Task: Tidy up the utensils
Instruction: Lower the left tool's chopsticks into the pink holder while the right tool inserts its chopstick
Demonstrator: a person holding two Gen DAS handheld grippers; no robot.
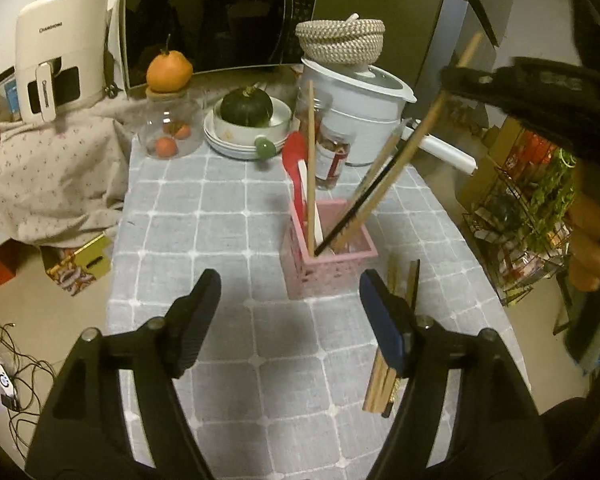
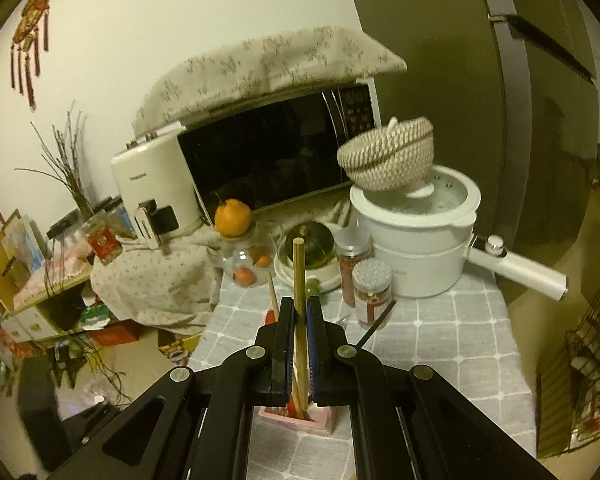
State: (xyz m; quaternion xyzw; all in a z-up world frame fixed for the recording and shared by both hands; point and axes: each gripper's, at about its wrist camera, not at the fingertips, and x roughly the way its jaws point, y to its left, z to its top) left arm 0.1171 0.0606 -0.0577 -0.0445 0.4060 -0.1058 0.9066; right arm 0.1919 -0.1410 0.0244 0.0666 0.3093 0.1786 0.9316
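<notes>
The square pink plastic utensil holder on the grey checked tablecloth already holds a red silicone spatula, a black chopstick and several pale wooden chopsticks. The right gripper is clamped tight on one more long wooden chopstick, whose lower end sits over or in the holder. The left gripper stands wide apart and empty. At its five o'clock, a loose bundle of wooden chopsticks lies on the cloth, left to gather.
</notes>
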